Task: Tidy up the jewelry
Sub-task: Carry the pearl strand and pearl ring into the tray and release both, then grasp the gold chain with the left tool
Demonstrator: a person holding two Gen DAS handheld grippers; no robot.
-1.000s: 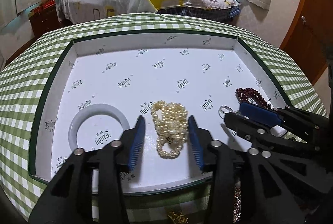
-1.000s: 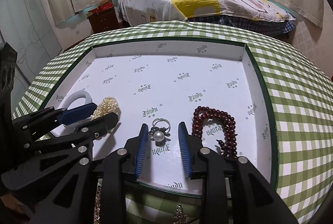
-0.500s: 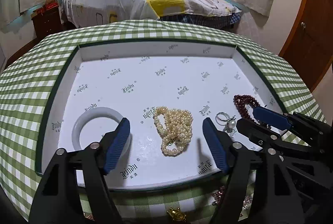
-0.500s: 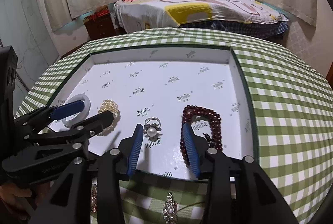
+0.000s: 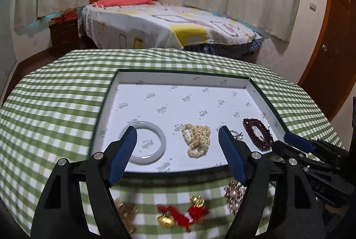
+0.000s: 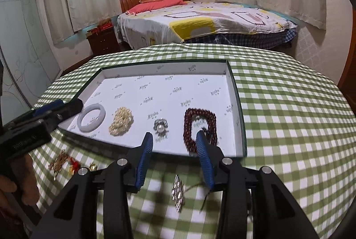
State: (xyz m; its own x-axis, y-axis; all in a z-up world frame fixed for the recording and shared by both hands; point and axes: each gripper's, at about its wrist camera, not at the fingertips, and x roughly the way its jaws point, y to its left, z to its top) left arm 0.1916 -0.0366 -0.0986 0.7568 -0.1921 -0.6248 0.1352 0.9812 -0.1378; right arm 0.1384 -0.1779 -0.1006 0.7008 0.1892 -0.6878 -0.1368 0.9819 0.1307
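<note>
Left claw point(image 5: 176, 145) gapes wide and empty; ahead lie a white bangle point(image 5: 146, 142) and pearls point(image 5: 197, 136) in the tray point(image 5: 178, 80). Right claw point(image 6: 174, 144), half open, empty, faces a pearl ring point(image 6: 160, 126) and red beads point(image 6: 200, 124). Loose trinkets point(image 5: 182, 215) beneath on the tabletop point(image 6: 289, 127) may snag.

Repeated small logo print covers the white lining of the tray point(image 5: 106, 105), too small to read. Letters "DAS" mark the right gripper point(image 5: 296, 145) body.
</note>
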